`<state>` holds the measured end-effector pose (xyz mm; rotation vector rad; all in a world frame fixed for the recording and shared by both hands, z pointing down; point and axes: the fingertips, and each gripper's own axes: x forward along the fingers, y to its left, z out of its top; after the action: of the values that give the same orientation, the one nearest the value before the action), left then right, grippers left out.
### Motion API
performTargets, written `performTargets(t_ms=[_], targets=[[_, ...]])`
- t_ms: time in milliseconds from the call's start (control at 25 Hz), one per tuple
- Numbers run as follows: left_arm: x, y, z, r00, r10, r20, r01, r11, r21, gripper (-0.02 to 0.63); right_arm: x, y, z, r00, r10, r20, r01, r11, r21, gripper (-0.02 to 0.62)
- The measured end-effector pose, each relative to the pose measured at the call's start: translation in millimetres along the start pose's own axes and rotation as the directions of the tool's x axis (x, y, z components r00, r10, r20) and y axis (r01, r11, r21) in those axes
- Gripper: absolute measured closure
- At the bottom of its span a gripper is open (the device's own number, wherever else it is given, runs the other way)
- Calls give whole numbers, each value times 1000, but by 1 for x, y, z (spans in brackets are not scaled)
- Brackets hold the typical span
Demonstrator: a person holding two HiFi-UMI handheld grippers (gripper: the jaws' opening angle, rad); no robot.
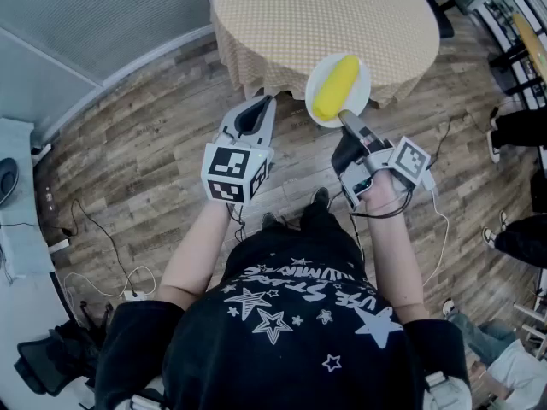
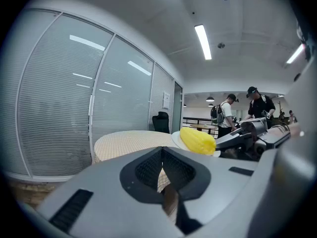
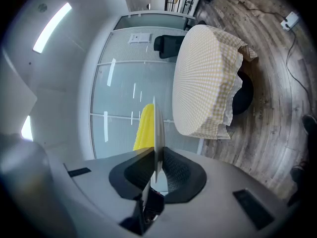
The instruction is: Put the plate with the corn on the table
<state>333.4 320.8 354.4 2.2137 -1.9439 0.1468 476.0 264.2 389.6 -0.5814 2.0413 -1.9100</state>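
A white plate carries a yellow corn cob and hangs in the air over the near edge of the round table with its checked cloth. My right gripper is shut on the plate's near rim. The right gripper view shows the plate edge-on between the jaws of that gripper, with the corn on its left face. My left gripper is shut and empty, left of the plate and short of the table. From the left gripper the corn appears on the right.
Glass partition walls curve behind the table. A dark office chair stands beyond it. Two people stand in the background, and someone's legs are at the right. Cables lie on the wooden floor at left.
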Motion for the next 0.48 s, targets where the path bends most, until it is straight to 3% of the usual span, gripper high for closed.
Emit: performTargets(t_ms=[480], targets=[[-42,5,8,996,93,7,-93,995,-31,600,-17,12,-34,995,-8,-97,6,1000,-16,549]])
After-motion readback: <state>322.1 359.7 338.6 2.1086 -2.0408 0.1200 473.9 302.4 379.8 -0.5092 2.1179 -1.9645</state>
